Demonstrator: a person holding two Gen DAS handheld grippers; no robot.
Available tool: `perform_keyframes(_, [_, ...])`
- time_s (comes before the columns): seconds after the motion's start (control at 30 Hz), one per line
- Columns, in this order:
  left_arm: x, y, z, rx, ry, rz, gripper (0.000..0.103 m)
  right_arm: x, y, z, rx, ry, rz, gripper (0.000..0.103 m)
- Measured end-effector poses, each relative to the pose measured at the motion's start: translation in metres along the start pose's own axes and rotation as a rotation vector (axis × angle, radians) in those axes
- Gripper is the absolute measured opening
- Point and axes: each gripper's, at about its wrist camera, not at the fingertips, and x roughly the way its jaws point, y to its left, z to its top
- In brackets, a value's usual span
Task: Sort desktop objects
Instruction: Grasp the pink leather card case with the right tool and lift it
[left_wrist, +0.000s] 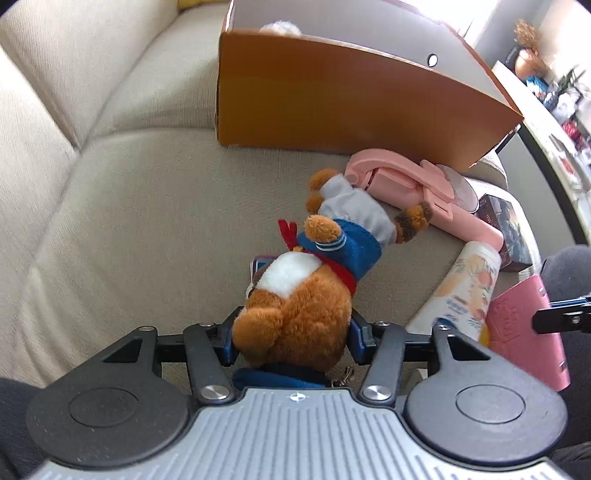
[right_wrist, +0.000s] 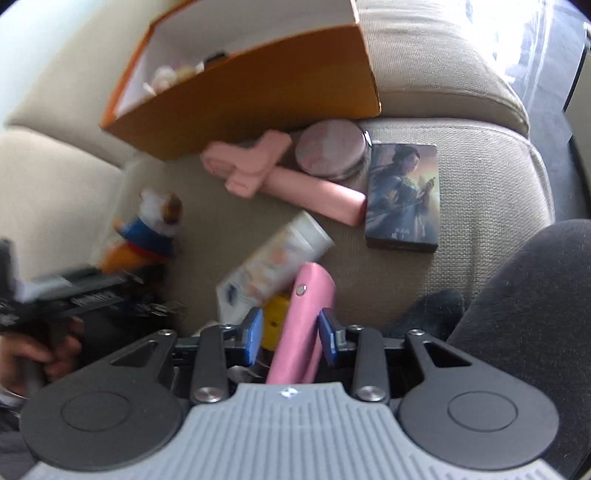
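Observation:
My left gripper (left_wrist: 293, 341) is shut on the head of a brown plush bear (left_wrist: 306, 295) in a blue and white sailor outfit, held over the beige sofa seat. The bear also shows in the right wrist view (right_wrist: 147, 232). My right gripper (right_wrist: 290, 336) has its jaws around a pink case (right_wrist: 303, 325); the right pad touches it, and a gap with a yellow object (right_wrist: 275, 321) shows on the left. An orange cardboard box (left_wrist: 351, 103) with items inside stands behind on the sofa, and it also shows in the right wrist view (right_wrist: 258, 99).
On the seat lie a pink handheld fan (right_wrist: 280, 181), a round pink compact (right_wrist: 332, 149), a dark picture box (right_wrist: 402, 195) and a peach-printed tube (right_wrist: 277, 258). A dark-clothed leg (right_wrist: 517, 295) is at the right. Sofa cushions (left_wrist: 92, 184) stretch to the left.

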Motion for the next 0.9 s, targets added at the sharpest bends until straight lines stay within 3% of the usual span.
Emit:
perform_keyframes(0.1, [-0.01,-0.005,-0.002,0.064,-0.054,0.029,0.067,0.008,0.002,-0.003,-0.007,0.009,-0.038,0.034])
perform_keyframes(0.2, [-0.01,-0.001,0.003,0.087,-0.059,0.011,0.067,0.012,0.002,-0.003,-0.007,0.014,-0.039,0.028])
perform_keyframes(0.53, [-0.022,-0.013,0.018,0.257,-0.019,0.007,0.067,0.012,-0.004,-0.004,-0.013,0.013,-0.035,0.027])
perform_keyframes(0.57, [-0.02,-0.015,0.018,0.273,-0.005,0.011,0.066,0.013,-0.004,-0.004,-0.012,0.013,-0.034,0.027])
perform_keyframes(0.6, [-0.017,-0.016,0.018,0.281,0.007,0.015,0.059,0.013,-0.004,-0.004,-0.012,0.013,-0.034,0.027])
perform_keyframes(0.9, [-0.02,-0.014,0.013,0.202,-0.012,-0.006,0.049,0.005,-0.004,-0.007,-0.02,-0.002,-0.036,0.023])
